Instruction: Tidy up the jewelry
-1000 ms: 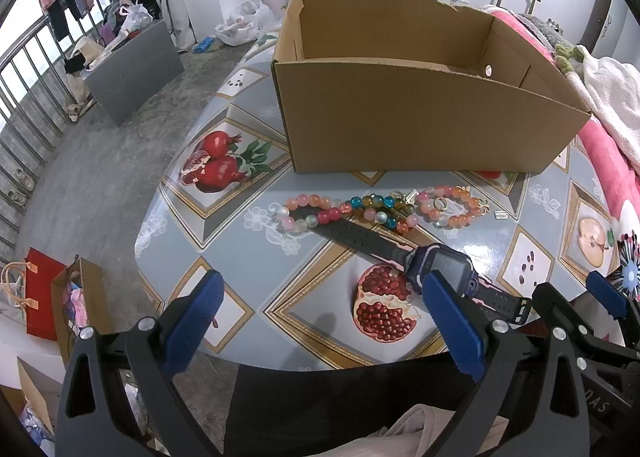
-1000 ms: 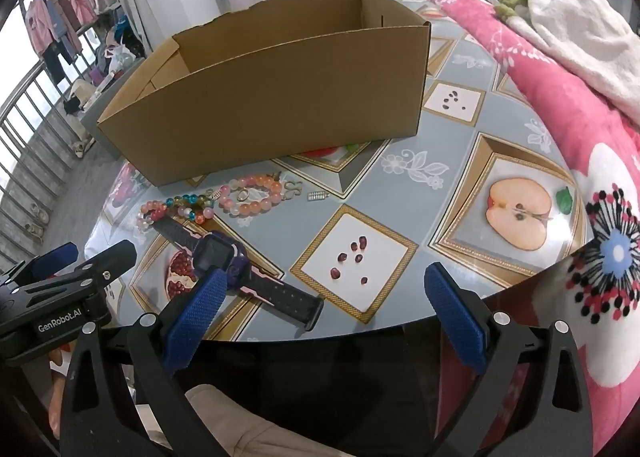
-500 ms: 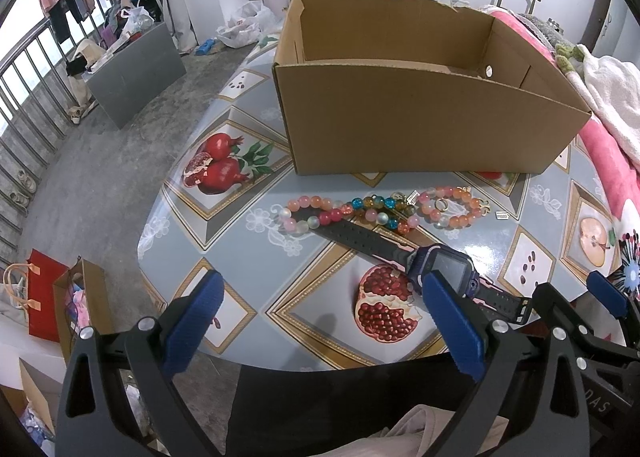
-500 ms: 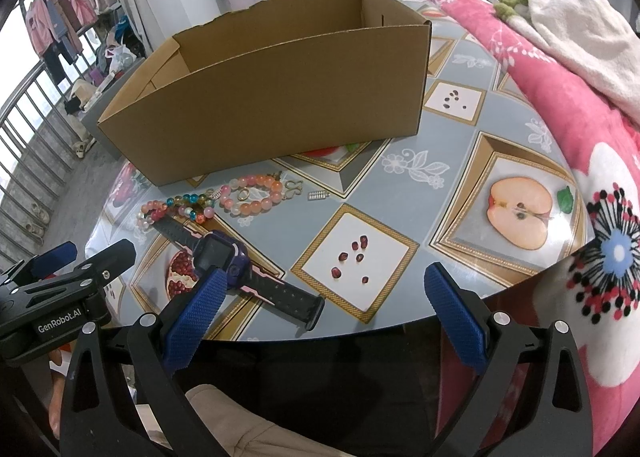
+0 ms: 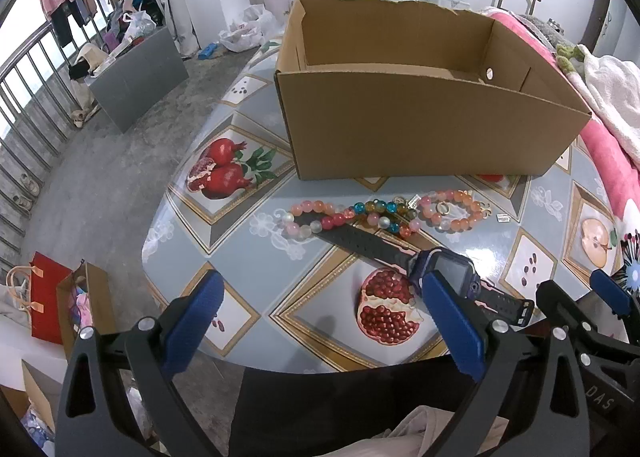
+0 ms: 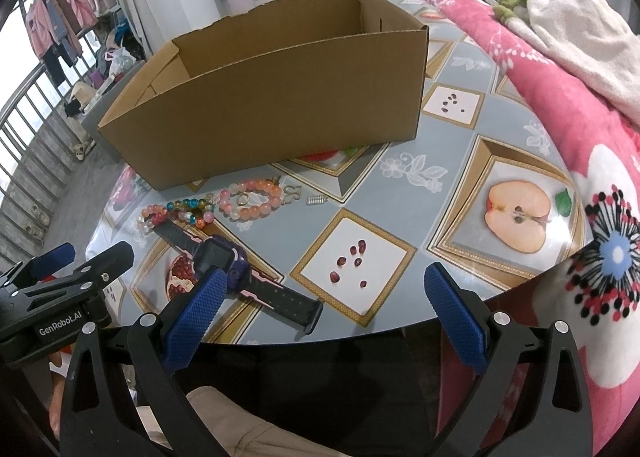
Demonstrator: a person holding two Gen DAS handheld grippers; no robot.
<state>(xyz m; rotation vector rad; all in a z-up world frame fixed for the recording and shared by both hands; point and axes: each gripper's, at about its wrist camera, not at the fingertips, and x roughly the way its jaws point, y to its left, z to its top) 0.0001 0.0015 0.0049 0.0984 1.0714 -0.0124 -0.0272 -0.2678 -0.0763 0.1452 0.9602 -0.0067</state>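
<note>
An open cardboard box (image 5: 420, 129) stands on the table, also in the right wrist view (image 6: 272, 121). In front of it lie a multicoloured bead bracelet (image 5: 344, 217), a pink-orange bead bracelet (image 5: 454, 213) (image 6: 252, 199), a small gold ring (image 6: 243, 199) inside that loop, a small silver clasp (image 6: 317, 199) and a black-strapped smartwatch (image 5: 436, 269) (image 6: 224, 261). My left gripper (image 5: 320, 321) is open and empty at the table's near edge. My right gripper (image 6: 324, 313) is open and empty, right of the watch.
The round table (image 6: 400, 193) carries a fruit-print glass top. A pink floral blanket (image 6: 580, 145) lies along the right. To the left the floor drops away, with a grey box (image 5: 136, 73), bags (image 5: 48, 301) and a railing.
</note>
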